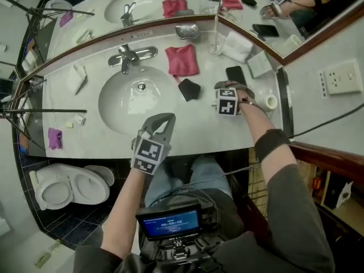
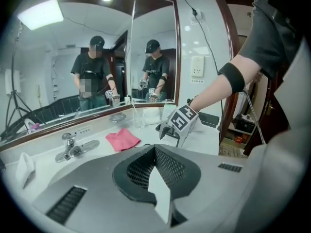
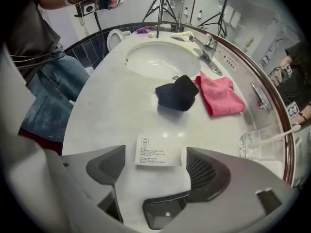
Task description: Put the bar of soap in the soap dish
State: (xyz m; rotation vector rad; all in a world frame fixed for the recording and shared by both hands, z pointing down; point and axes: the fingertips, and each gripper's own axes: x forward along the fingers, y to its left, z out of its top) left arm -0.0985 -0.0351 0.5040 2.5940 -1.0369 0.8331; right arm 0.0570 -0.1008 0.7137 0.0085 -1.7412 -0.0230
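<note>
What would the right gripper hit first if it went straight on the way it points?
Likely the white boxed soap bar, lying on the countertop between its open jaws; depth is unclear.

A bathroom: a pale stone table [image 1: 205,127] carries an oval sink [image 1: 116,110] with a chrome tap [image 1: 126,58] and a soap dish [image 1: 187,31], a mirror [image 1: 91,13] spans the top of the frame, and a toilet [image 1: 68,189] stands lower left.

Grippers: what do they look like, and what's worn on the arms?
Both the left gripper and right gripper are grey plastic, with curved fingers faced in dark mesh. Each carries a white cube of black square markers. The right arm has a black band and a grey sleeve.
</note>
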